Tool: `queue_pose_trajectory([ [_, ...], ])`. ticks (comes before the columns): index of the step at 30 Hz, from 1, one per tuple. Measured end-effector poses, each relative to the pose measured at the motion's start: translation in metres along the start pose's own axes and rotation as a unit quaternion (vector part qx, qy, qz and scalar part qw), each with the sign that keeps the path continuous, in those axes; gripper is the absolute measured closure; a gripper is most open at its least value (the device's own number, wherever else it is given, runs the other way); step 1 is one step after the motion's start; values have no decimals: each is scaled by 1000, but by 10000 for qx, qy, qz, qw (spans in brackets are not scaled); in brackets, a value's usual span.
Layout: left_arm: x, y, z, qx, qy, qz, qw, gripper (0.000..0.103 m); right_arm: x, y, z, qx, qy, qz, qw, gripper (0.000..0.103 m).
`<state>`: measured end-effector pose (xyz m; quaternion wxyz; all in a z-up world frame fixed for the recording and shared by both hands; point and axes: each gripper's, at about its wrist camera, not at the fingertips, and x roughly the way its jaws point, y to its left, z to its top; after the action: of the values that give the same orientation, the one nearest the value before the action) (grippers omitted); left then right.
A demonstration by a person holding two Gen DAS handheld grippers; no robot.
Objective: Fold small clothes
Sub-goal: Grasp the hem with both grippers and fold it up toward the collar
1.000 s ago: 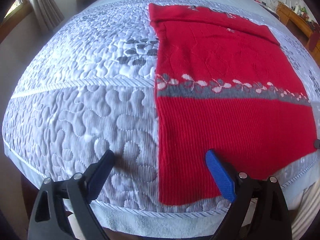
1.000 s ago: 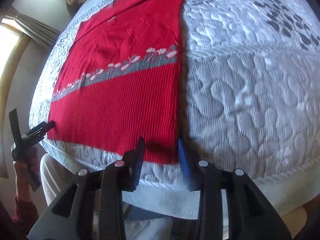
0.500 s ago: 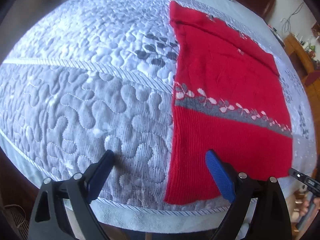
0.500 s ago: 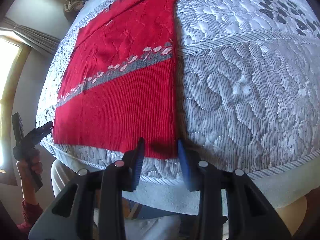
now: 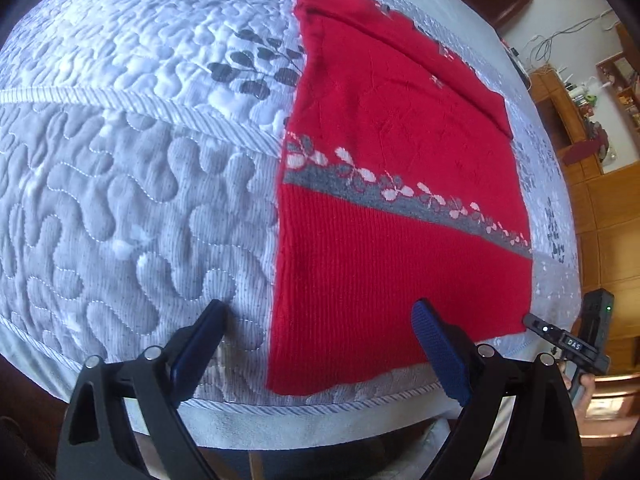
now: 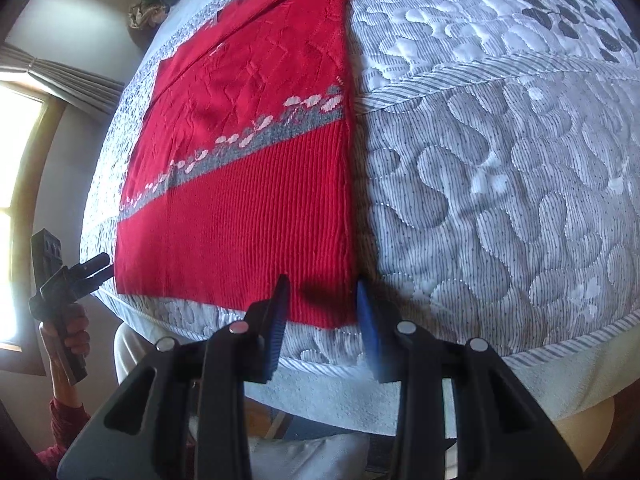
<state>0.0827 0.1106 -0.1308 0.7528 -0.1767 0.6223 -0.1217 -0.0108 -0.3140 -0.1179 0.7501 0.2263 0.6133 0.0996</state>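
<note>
Right beneath both jaws, red sweater (image 5: 400, 216) corners.

Your red knit sweater (image 5: 400, 240), ribbed red below a grey band of pink-white flowers (image 5: 404, 196); your quilt (image 5: 140, 184), pale grey-white with speckled swirl stitching, dark grey leaf sprigs, striped piping; your gripper pads (image 5: 438, 350), blue on black arms
</note>
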Motion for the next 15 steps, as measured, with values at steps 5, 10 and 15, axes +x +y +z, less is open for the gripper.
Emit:
queue_pose_trajectory([
  [5, 13, -12, 3, -119, 192, -550, 9982, 14, -1, 5, 1, -82, 1, -36, 10000, 69],
  [10, 17, -13, -3, -112, 156, -354, 9992, 52, -1, 8, -1, -200, 68, -50, 9998, 69],
  [15, 19, 1, -15, -357, 309, -369, 9982, 92, 4, 9, -2, -204, 108, -43, 9997, 69],
])
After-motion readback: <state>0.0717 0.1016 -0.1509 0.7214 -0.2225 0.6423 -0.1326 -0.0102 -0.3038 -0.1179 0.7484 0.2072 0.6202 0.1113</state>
